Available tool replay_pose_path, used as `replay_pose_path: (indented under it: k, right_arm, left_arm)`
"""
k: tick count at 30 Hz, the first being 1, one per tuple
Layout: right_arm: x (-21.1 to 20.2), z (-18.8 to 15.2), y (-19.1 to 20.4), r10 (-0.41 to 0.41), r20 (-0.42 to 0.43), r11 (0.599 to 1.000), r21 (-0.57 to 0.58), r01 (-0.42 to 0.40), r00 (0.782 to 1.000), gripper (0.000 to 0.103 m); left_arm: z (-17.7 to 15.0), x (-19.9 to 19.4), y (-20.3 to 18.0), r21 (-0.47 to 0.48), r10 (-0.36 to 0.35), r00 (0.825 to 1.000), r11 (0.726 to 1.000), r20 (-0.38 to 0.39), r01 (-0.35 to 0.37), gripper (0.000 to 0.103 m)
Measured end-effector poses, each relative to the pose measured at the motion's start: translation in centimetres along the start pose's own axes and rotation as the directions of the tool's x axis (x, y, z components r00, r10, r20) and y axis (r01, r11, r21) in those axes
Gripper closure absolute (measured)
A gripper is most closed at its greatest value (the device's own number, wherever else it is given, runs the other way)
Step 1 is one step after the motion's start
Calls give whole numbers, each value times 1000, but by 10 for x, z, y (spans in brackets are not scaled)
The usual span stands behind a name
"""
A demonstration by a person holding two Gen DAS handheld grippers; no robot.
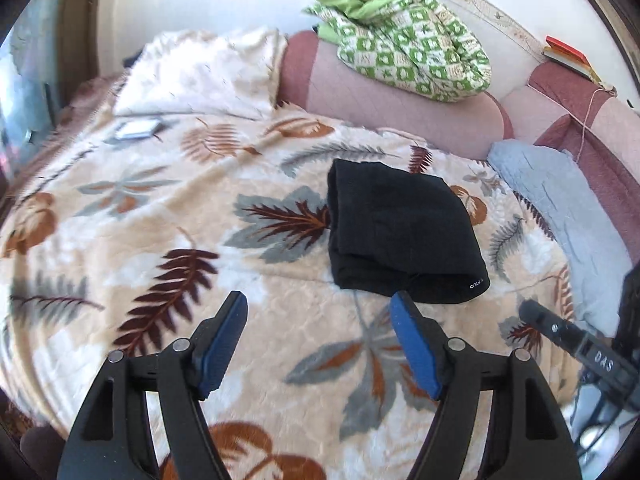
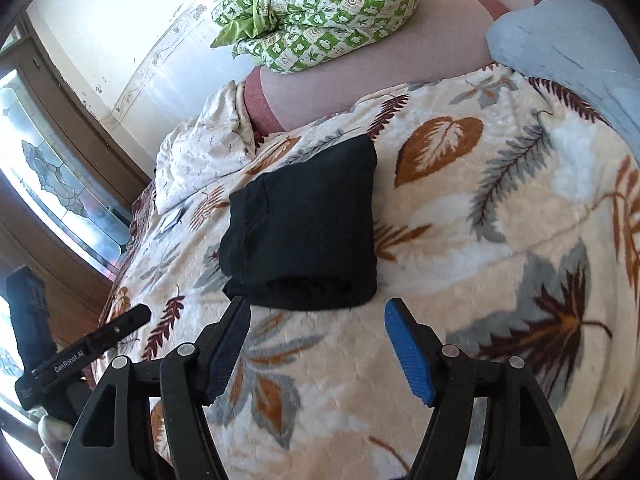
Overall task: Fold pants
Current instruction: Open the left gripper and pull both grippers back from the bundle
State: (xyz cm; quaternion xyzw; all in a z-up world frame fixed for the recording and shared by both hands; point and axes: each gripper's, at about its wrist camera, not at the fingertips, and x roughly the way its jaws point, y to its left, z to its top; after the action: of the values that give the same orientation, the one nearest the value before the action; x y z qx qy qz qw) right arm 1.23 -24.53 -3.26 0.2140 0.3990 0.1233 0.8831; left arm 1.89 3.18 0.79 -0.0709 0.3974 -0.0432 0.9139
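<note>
The black pants (image 1: 400, 236) lie folded into a compact rectangle on the leaf-patterned blanket (image 1: 200, 216); in the right wrist view the pants (image 2: 308, 224) sit just beyond my fingers. My left gripper (image 1: 320, 304) is open and empty, hovering above the blanket just short of the pants' near edge. My right gripper (image 2: 316, 308) is open and empty, close to the folded bundle's near edge. The right gripper's body shows at the left view's right edge (image 1: 576, 344), and the left gripper's body shows in the right view (image 2: 92, 344).
A green-and-white checked quilt (image 1: 404, 32) rests on pink bolsters (image 1: 400, 108) at the head of the bed. A white pillow (image 1: 200, 76) and a grey-blue cloth (image 1: 560, 216) lie at the blanket's edges. A stained-glass door (image 2: 52, 184) stands beside the bed.
</note>
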Motion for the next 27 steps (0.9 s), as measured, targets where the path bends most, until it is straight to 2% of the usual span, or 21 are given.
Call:
replay_pose_path:
  k: [3, 5, 7, 11, 14, 18, 22, 25, 27]
  right_arm:
    - [-19, -17, 4, -73, 38, 997, 9, 73, 997, 28]
    - [-30, -20, 11, -143, 68, 989, -20, 144, 987, 27]
    - [-43, -23, 20, -217, 124, 972, -61, 225, 968, 25]
    - [-71, -31, 42, -285, 256, 940, -114, 322, 924, 15]
    - [-85, -36, 57, -289, 328, 929, -131, 346, 899, 9]
    - [-102, -43, 66, -267, 401, 930, -129, 343, 876, 8]
    - [-107, -43, 62, -279, 410, 927, -120, 355, 868, 5]
    - [-102, -40, 56, -302, 405, 923, -103, 371, 863, 5]
    - [-95, -38, 51, -309, 385, 926, -87, 367, 870, 5]
  left_arm:
    - [-10, -20, -7, 9, 34, 999, 999, 27, -35, 28]
    - [-17, -32, -16, 49, 61, 997, 997, 47, -64, 28]
    - [-24, -44, -23, 86, 76, 995, 993, 71, -82, 28]
    - [-35, -65, -31, 107, 89, 991, 989, 102, -100, 27]
    - [-40, -77, -31, 106, 93, 990, 989, 108, -104, 27]
    - [-39, -82, -36, 111, 92, 989, 988, 118, -105, 22]
    - [-36, -71, -44, 119, 80, 992, 989, 94, -91, 22]
    - [-36, -61, -52, 165, 94, 993, 981, 67, -104, 22]
    - [-35, -59, -54, 180, 114, 991, 976, 68, -124, 22]
